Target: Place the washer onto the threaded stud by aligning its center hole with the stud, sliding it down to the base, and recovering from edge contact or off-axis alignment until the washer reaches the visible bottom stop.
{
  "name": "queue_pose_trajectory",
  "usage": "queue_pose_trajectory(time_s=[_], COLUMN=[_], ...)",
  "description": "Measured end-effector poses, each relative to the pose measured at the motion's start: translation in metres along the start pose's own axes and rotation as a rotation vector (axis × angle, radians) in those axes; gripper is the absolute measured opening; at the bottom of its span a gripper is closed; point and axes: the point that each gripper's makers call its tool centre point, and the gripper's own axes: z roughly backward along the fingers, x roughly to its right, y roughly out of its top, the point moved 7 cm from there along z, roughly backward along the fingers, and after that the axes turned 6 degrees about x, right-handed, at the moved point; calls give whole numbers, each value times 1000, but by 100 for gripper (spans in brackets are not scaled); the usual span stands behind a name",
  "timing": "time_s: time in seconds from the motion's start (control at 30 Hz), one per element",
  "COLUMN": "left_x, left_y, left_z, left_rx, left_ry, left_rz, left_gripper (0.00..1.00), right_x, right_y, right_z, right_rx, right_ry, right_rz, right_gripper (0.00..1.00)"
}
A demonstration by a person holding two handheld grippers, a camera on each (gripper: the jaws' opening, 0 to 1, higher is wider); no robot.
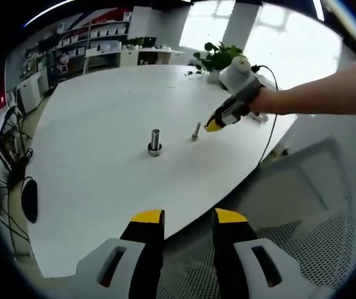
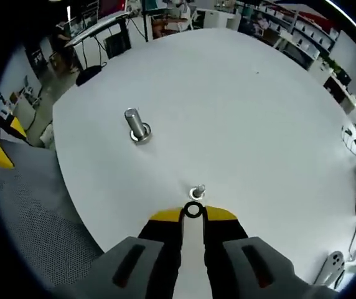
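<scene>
Right hand-held gripper (image 2: 193, 214): your yellow-tipped jaws are pressed nearly together and pinching the washer at their very ends.
Washer (image 2: 193, 210): a small dark ring, held by its rim, with the centre hole open and facing the camera. It sits just short of the small stud and hasn't gone over it yet. Judge it light, stiff and slick, easy to flick out of a thin edge grip, so keep the pinch on opposite points of the rim and leave the hole clear.
Small stud (image 2: 198, 190): stands upright on the desk right in front of your jaw tips, with a pale ring round its foot that looks like the bottom stop. In the left gripper view the same stud (image 1: 195, 131) is just beside the tip of your right hand-held gripper (image 1: 214, 124).
Handling risk: metal on thread will likely catch if the washer is tilted; level it before letting it slide.
Left hand-held gripper (image 1: 188, 218): jaws spread and holding nothing, hanging back over the near edge of the desk (image 1: 103, 187).
Larger stud (image 2: 135, 124): further out on the desk, upright on a wide base, well apart from the washer.
Far: a potted plant (image 1: 218, 57) and shelves beyond the desk.
</scene>
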Motion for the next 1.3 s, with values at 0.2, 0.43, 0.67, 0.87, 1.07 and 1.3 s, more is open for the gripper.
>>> queue_pose_trajectory(time_s=[0.2,0.43,0.67,0.87,1.07,1.3], left_x=[1,1,2,2,1,1], left_y=[1,1,1,0,0,-1], left_z=[0,0,-1,-1,-1,-1], left_rx=[7,9,4,-1,-3,-13], left_ry=[-9,-14,-18,-18,-11,-5], left_rz=[-6,-7,-9,-8,-3,-4], left_gripper=[28,28,28,28,28,28], right_x=[2,3,5,7,7,7], right_y=[13,13,13,13,12,7], right_z=[-1,-6,-11,-18,-26,-40], right_rx=[-1,-38,-56,-73,-94,-121], right_ry=[-6,-8,-2,9,21,35], right_rz=[54,102,113,117,129,138], right_gripper=[13,13,14,14,14,14])
